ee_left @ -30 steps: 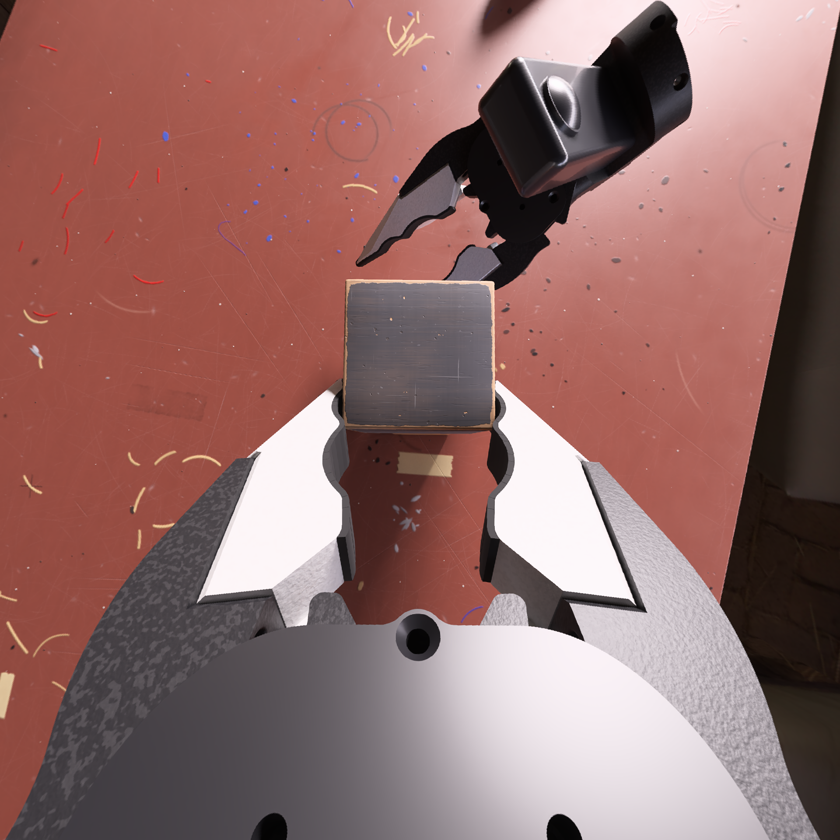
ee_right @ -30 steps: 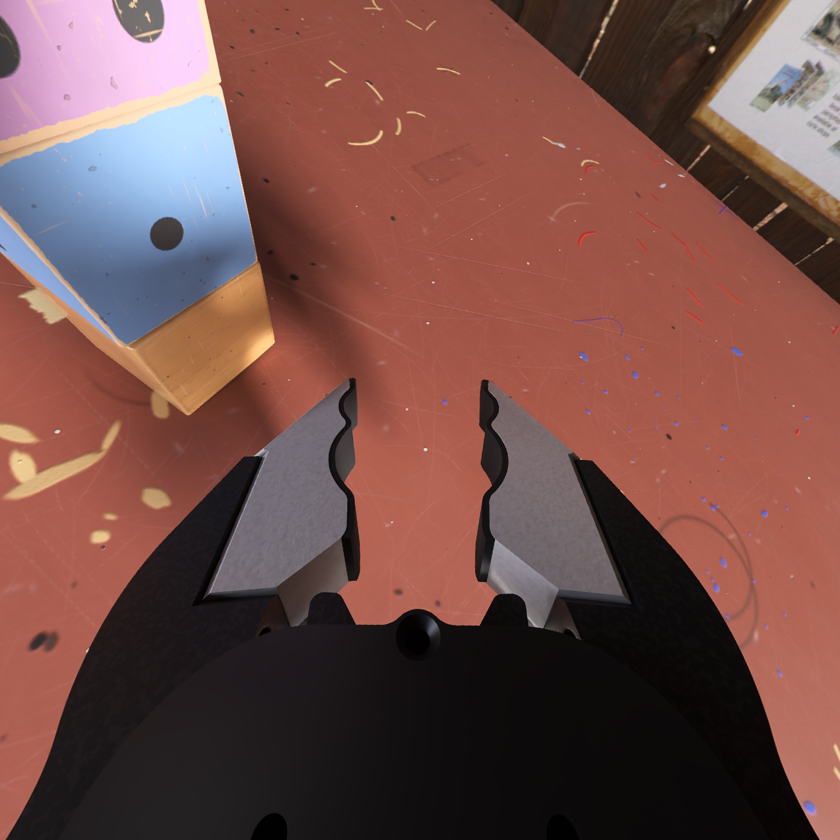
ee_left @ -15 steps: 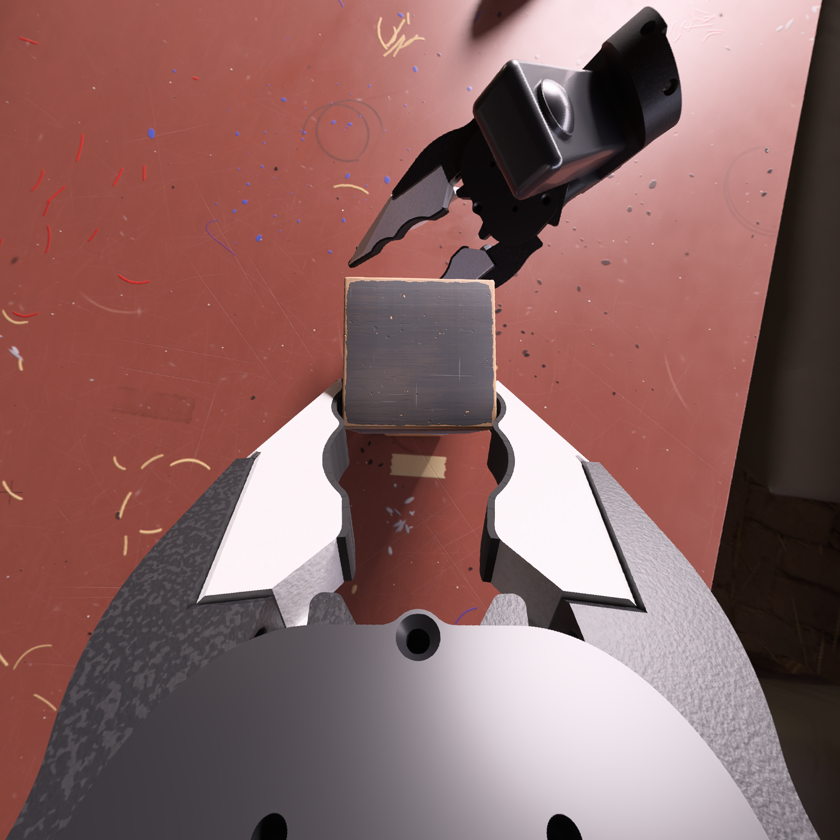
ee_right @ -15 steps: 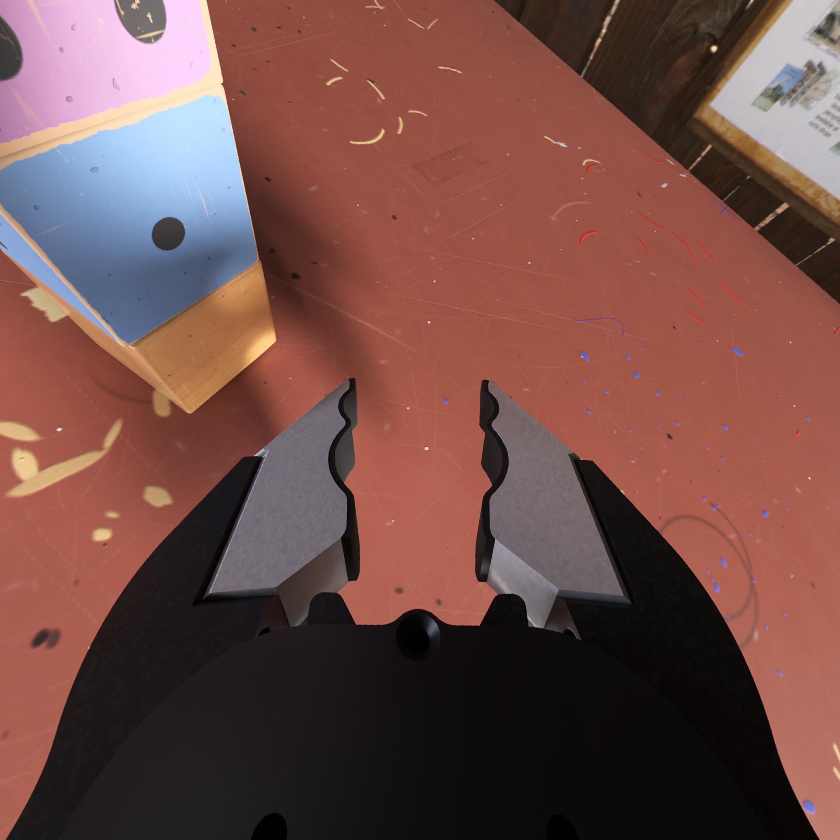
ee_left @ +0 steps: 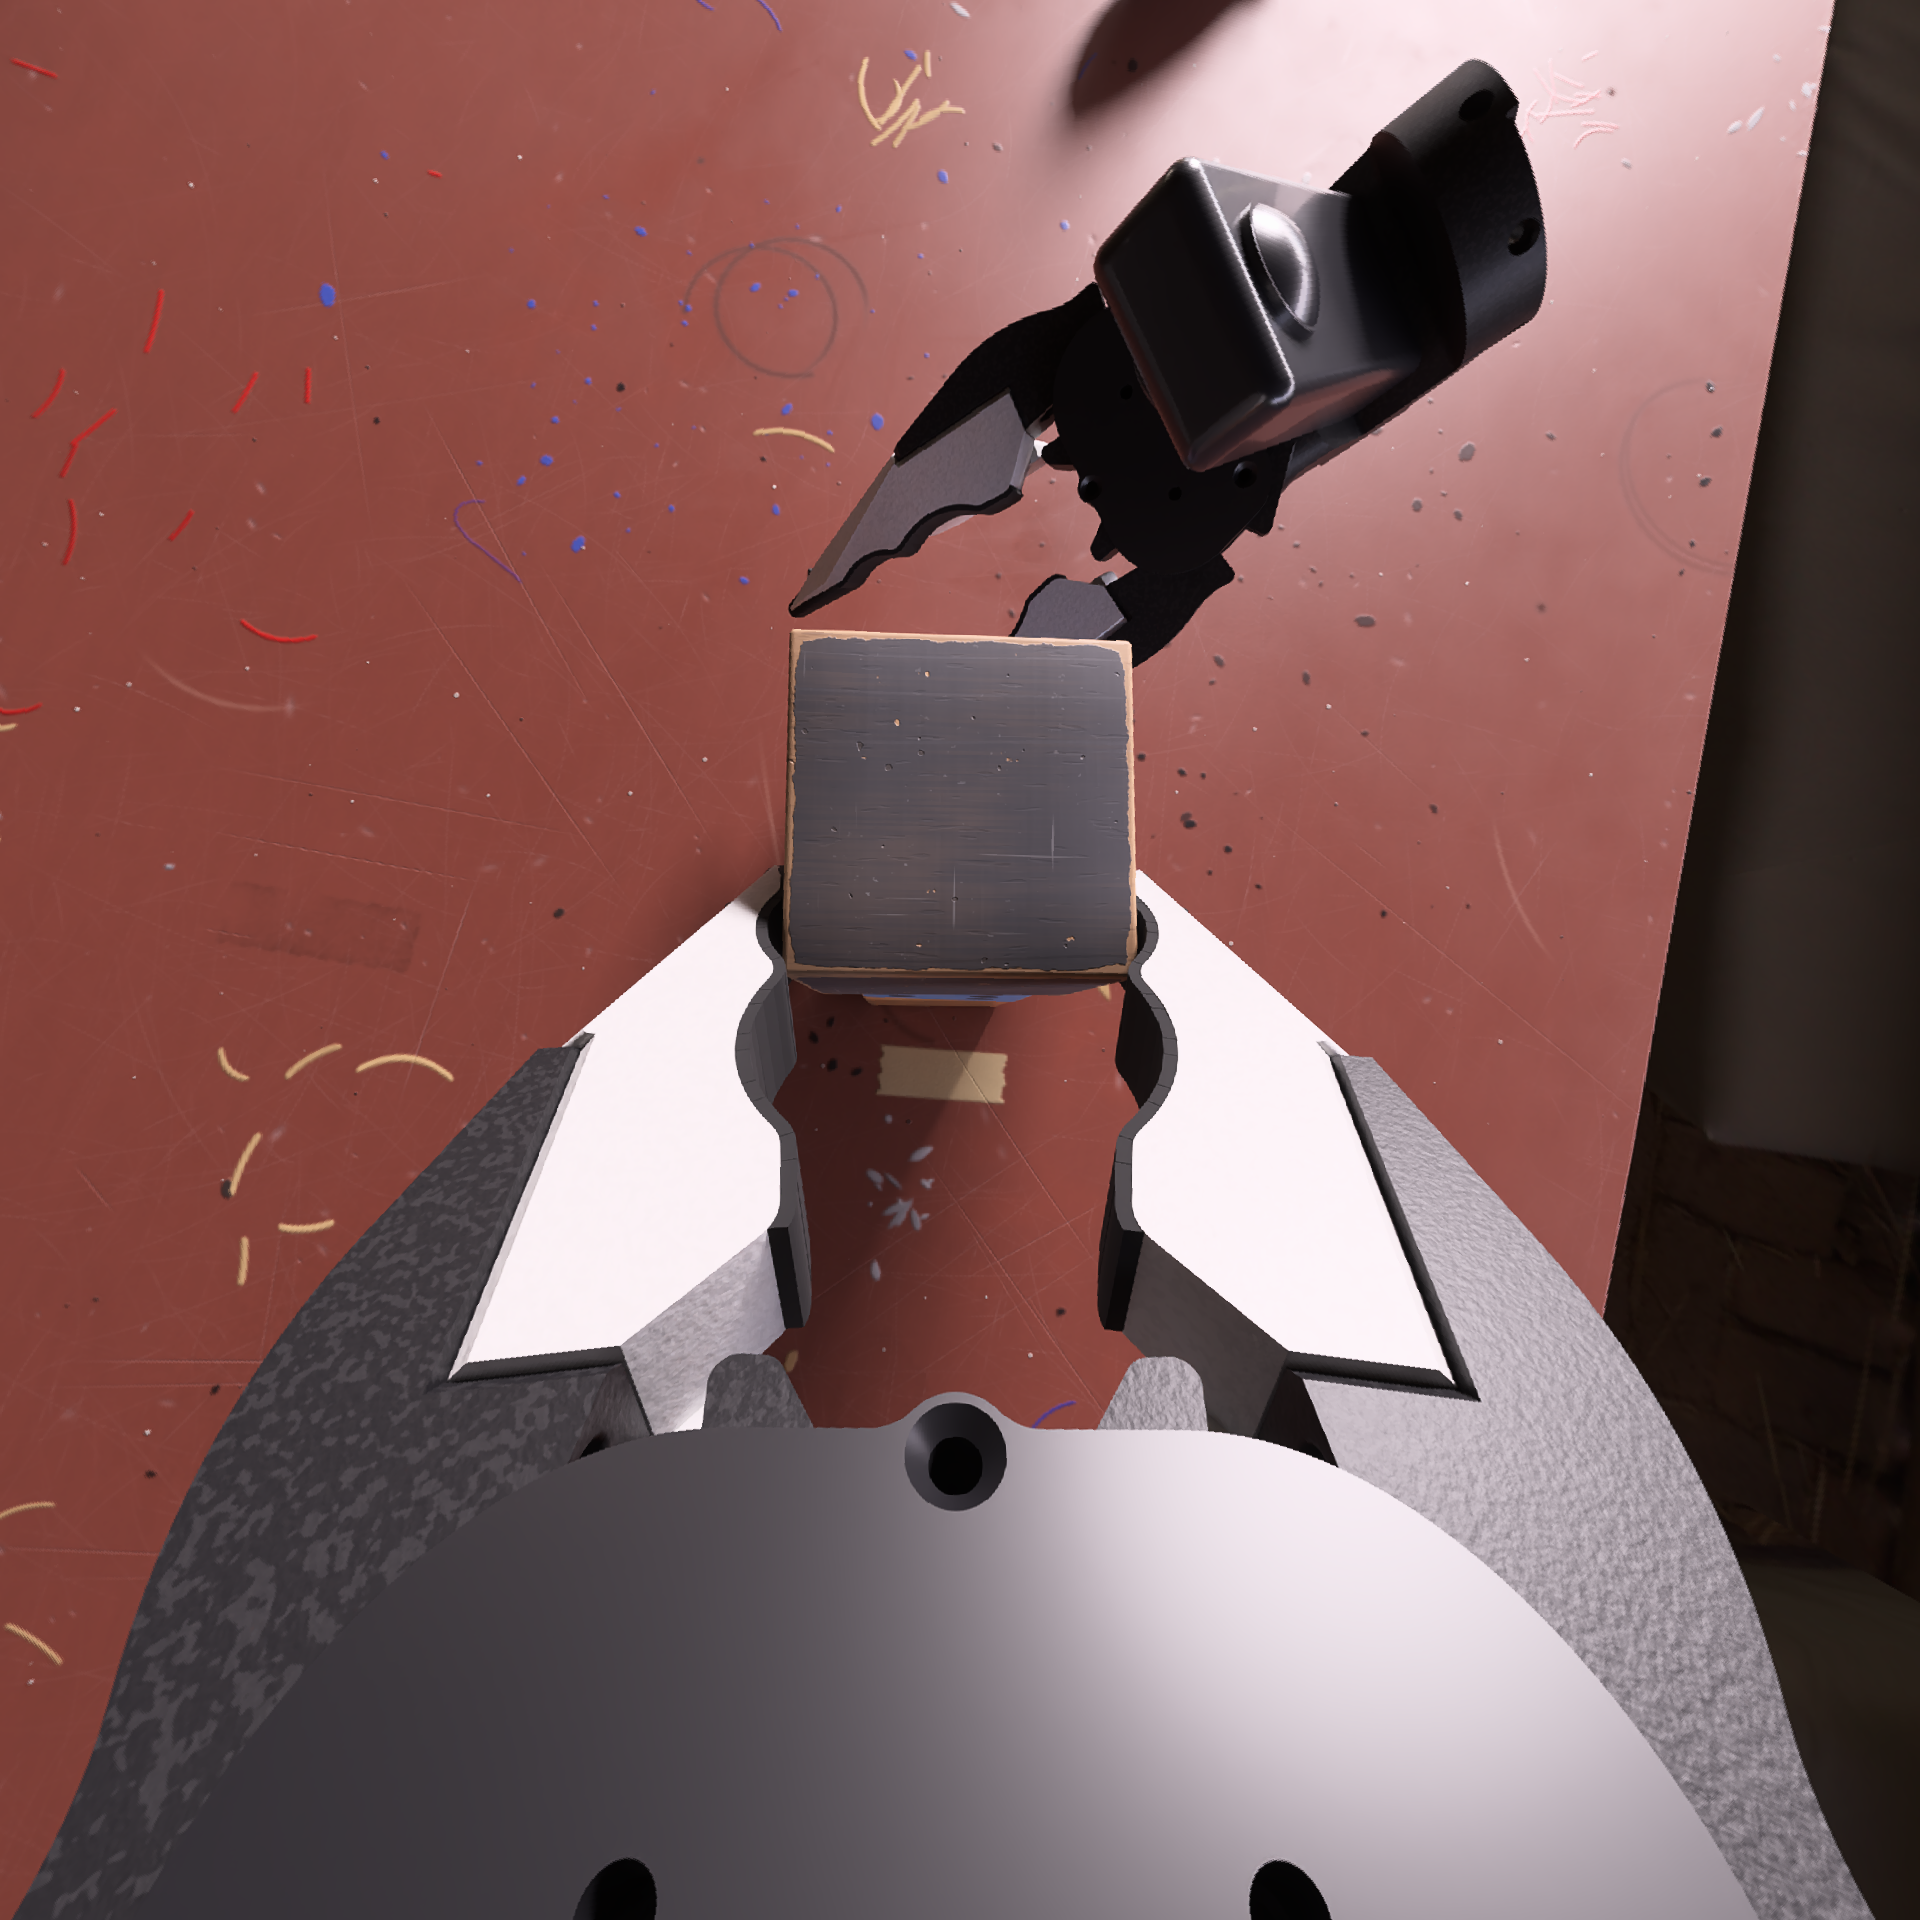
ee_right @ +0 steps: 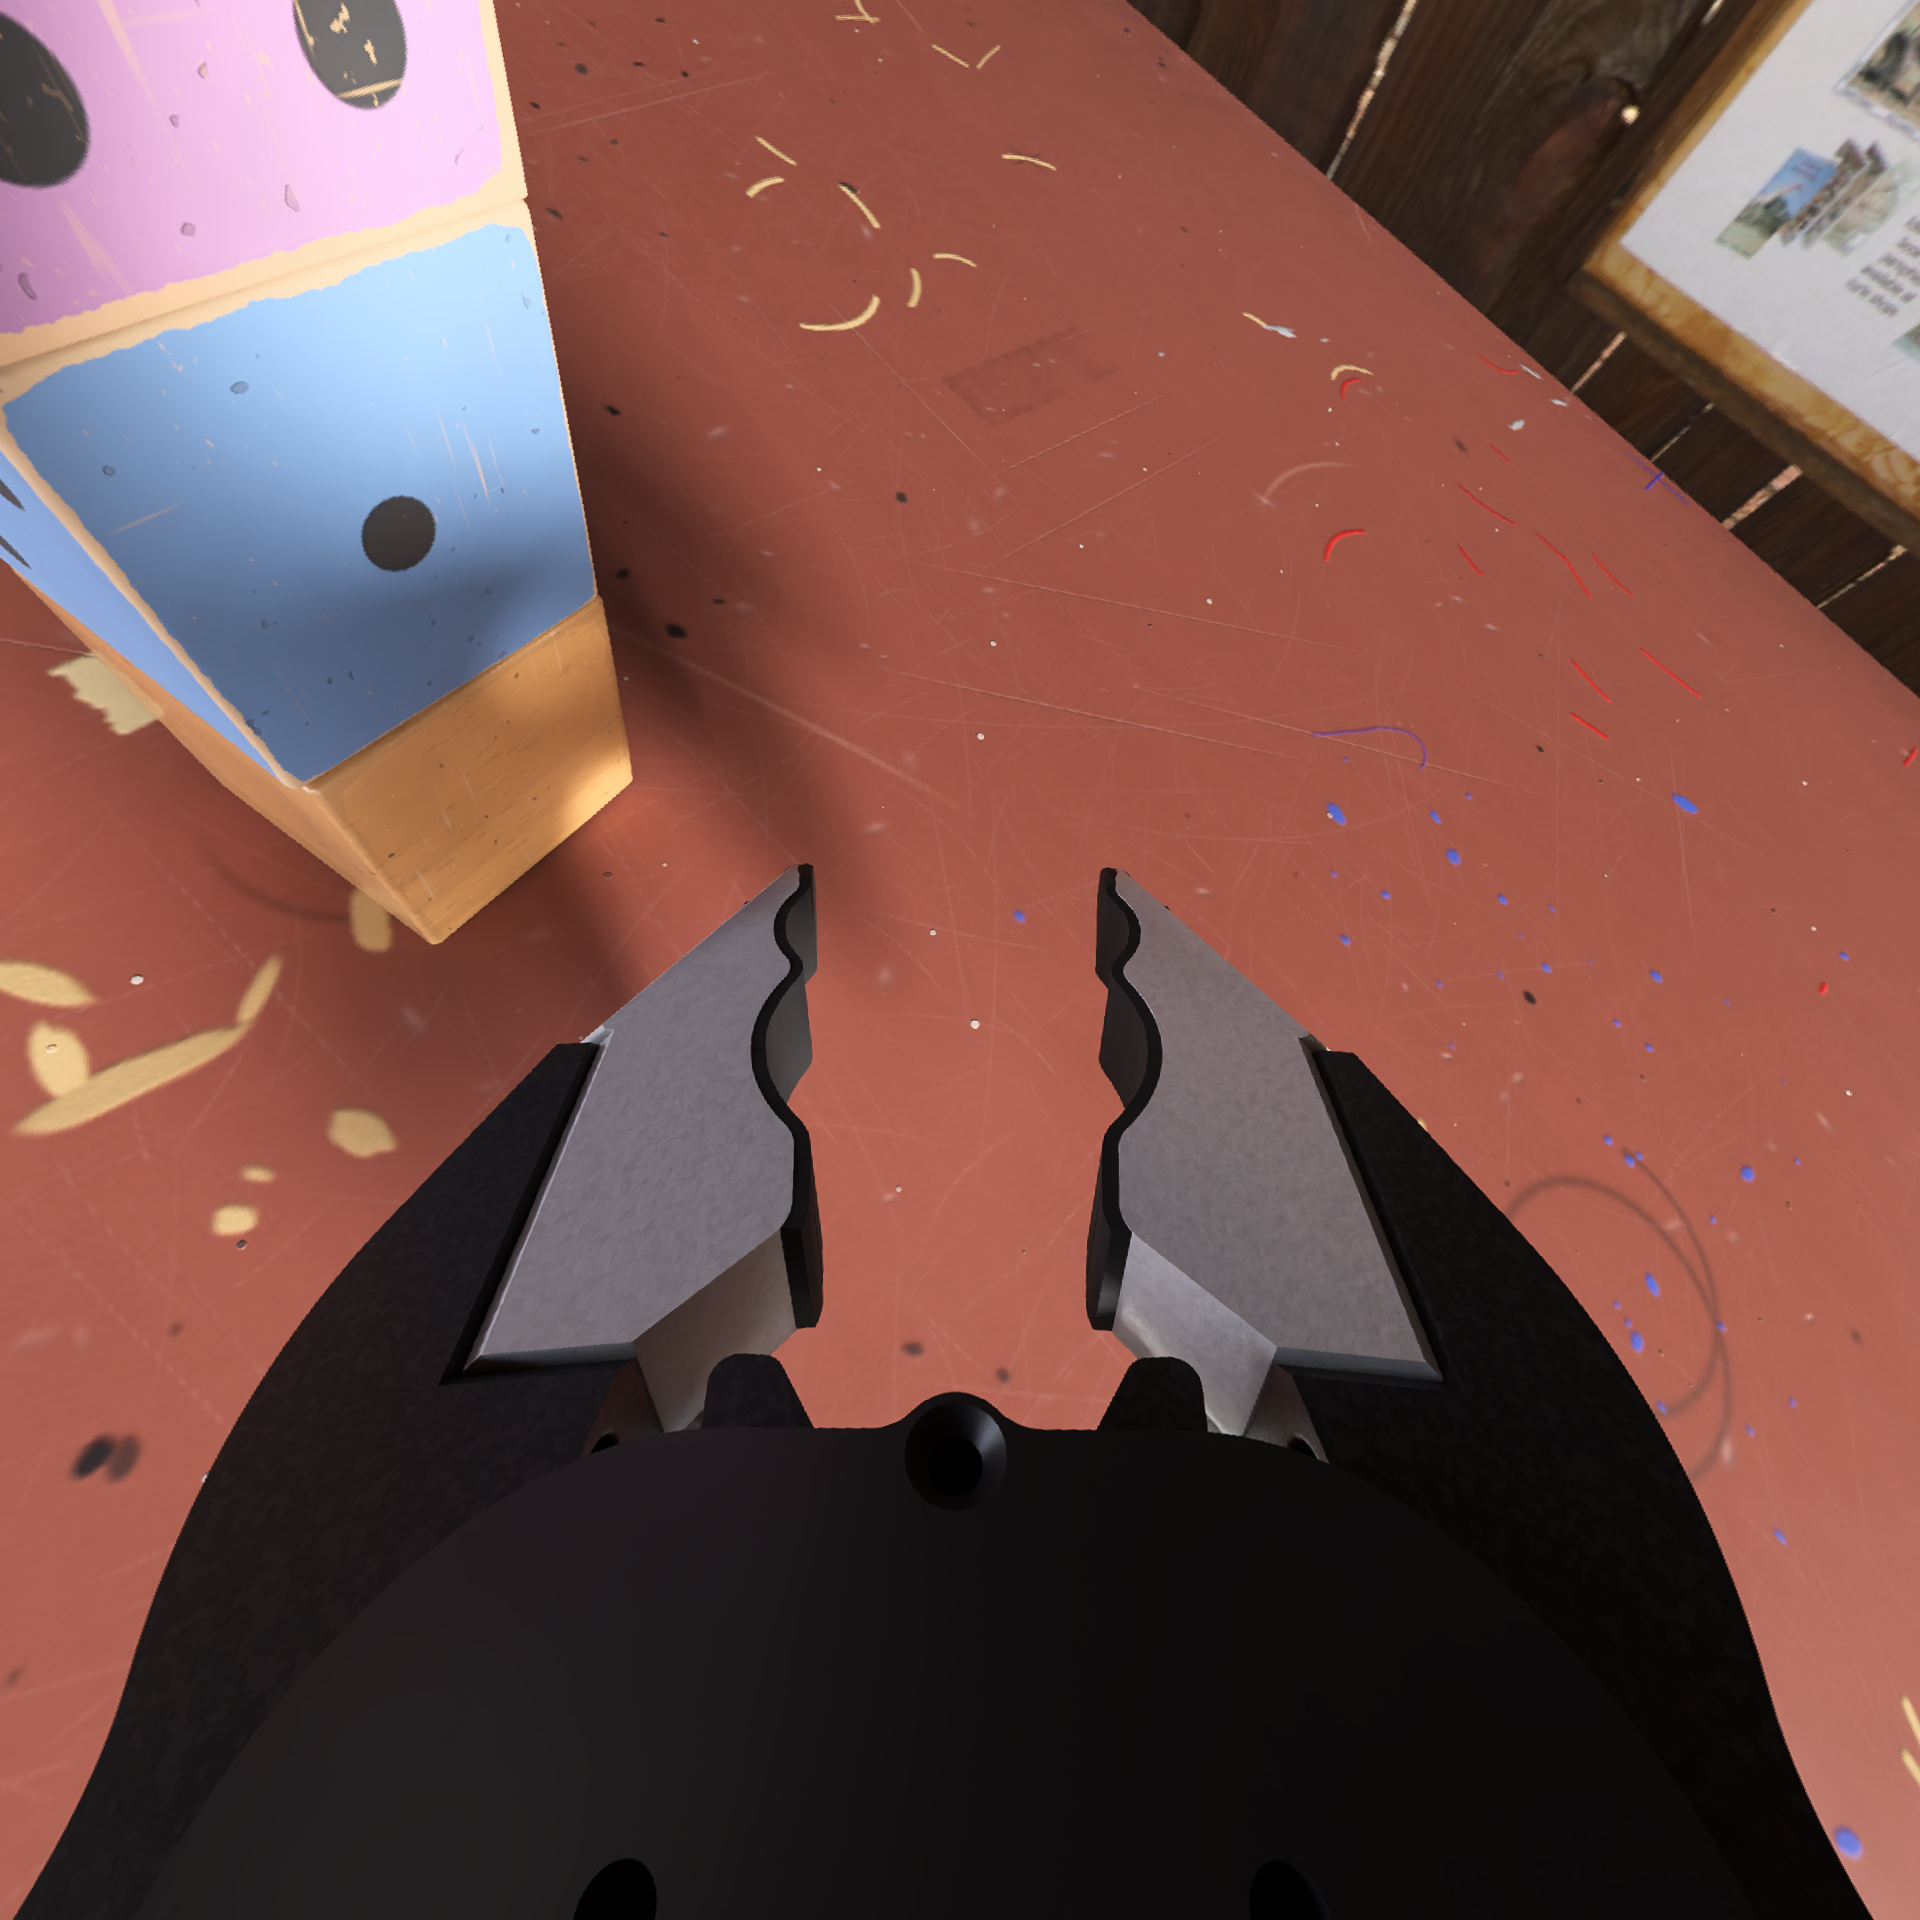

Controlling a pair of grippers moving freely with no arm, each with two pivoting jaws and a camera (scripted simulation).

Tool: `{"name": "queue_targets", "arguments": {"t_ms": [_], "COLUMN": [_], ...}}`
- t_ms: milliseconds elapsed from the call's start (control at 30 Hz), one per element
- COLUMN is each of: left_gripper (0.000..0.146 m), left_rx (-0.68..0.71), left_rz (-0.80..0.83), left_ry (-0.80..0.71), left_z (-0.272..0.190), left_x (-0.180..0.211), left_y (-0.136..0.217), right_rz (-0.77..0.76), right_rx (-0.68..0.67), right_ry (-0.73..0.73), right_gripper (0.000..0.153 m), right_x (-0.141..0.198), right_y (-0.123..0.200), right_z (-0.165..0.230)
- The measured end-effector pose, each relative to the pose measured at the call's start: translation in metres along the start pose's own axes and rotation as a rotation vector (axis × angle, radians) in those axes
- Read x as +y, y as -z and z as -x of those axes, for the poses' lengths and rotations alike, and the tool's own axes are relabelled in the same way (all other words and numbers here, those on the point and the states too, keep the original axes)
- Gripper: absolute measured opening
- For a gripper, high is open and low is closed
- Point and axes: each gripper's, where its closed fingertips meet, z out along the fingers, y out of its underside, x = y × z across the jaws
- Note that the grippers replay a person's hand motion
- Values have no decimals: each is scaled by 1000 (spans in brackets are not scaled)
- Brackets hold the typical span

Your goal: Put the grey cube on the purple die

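Observation:
My left gripper is shut on the grey cube, a dark worn block with pale wooden edges, and holds it above the red table. A thin blue sliver shows under the cube's near edge. In the right wrist view the purple die sits on a blue die, which sits on a wooden block, at the upper left. The grey cube does not show there. My right gripper is open and empty to the right of that stack. It also shows in the left wrist view, just beyond the cube.
The table's right edge runs close by, with dark floor beyond. A dark wooden wall and a framed board stand past the far edge. A strip of tape lies below the cube.
The left gripper has drifted a little to the right with the grey cube, and a blue sliver has come into sight under it. The right gripper has hardly moved.

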Motion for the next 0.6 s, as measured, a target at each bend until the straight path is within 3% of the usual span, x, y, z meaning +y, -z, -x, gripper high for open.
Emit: {"name": "queue_targets", "arguments": {"t_ms": [600], "left_gripper": [62], "left_rx": [-4], "left_rz": [-15], "left_ry": [18], "left_z": [3], "left_x": [-3], "left_y": [-1], "right_rz": [-1], "right_rx": [0], "right_ry": [-1], "right_gripper": [54], "right_x": [0], "right_y": [0], "right_z": [0]}}
